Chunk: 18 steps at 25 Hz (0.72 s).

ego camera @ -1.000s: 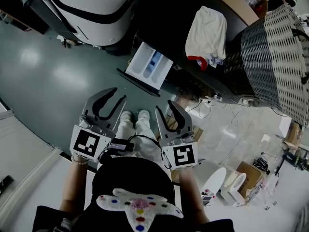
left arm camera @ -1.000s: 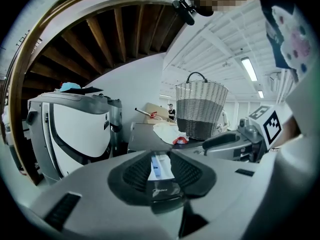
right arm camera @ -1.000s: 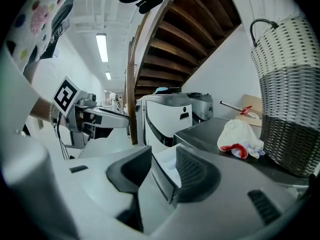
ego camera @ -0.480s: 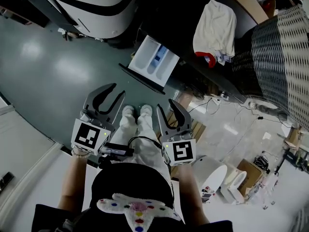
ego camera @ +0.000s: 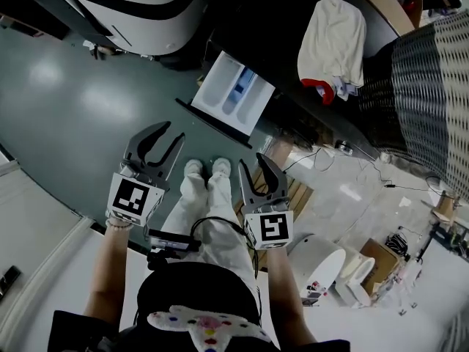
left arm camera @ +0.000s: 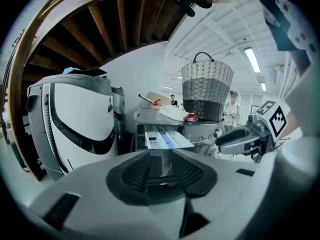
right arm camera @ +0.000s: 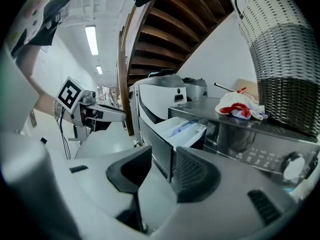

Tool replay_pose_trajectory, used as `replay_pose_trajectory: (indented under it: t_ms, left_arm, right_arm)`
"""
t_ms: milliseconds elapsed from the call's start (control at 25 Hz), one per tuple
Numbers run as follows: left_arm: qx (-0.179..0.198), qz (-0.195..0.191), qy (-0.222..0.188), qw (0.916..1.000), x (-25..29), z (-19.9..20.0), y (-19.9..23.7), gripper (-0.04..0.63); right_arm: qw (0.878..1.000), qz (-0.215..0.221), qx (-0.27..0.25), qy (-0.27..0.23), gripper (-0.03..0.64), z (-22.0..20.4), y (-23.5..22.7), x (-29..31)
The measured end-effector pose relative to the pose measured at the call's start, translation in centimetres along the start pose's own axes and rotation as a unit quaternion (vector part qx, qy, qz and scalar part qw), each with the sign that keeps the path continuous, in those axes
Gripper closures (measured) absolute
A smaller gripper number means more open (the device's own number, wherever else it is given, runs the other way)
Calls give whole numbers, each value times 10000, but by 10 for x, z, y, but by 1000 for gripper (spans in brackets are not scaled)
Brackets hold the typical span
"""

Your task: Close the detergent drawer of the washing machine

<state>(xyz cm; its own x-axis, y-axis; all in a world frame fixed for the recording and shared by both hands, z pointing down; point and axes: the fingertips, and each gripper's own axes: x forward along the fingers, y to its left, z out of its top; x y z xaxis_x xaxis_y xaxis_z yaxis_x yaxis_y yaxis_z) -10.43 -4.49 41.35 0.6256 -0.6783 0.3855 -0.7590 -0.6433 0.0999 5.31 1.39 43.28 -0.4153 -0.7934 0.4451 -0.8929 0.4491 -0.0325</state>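
The detergent drawer (ego camera: 236, 94) stands pulled out of the dark washing machine (ego camera: 293, 64); it is white with a blue compartment. It also shows in the left gripper view as the drawer (left arm camera: 167, 140) and in the right gripper view as the drawer (right arm camera: 182, 128). My left gripper (ego camera: 167, 133) hangs well short of it, above the floor. Its jaws have just been opening and nothing is between them. My right gripper (ego camera: 253, 163) is beside it, open and empty, also apart from the drawer.
A white cloth with a red piece (ego camera: 333, 39) lies on the machine's top beside a wicker basket (ego camera: 429, 86). A white and black appliance (ego camera: 124, 2) stands left of the washer. Cables and boxes (ego camera: 381, 259) lie on the pale floor at the right.
Both grippers have sunk a little, still short of the drawer. The left jaws stand slightly wider apart than before.
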Motion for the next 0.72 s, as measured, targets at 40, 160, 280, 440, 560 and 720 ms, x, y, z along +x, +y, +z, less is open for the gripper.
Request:
replay_pose_trajectory:
  t_ms: [40, 160, 280, 440, 560, 720]
  left_arm:
    - [22, 12, 50, 10000, 3, -4, 2, 460]
    - [46, 59, 152, 9999, 11, -15, 10, 457]
    - [66, 76, 203, 9997, 19, -22, 18, 454]
    - [33, 59, 311, 9995, 28, -42, 24, 451]
    - [35, 99, 360, 9993, 34, -53, 28, 445]
    - [67, 160, 440, 9989, 44, -63, 36, 442]
  right_arm:
    - [10000, -6, -1, 27, 480, -4, -1, 2]
    - [9999, 13, -27, 131, 480, -17, -4, 8]
    - [9998, 33, 68, 185, 480, -28, -6, 16]
    - [9996, 23, 127, 261, 480, -41, -8, 24]
    - [9991, 40, 187, 375, 480, -54, -3, 28]
    - [9990, 38, 210, 403, 480, -58, -2, 35]
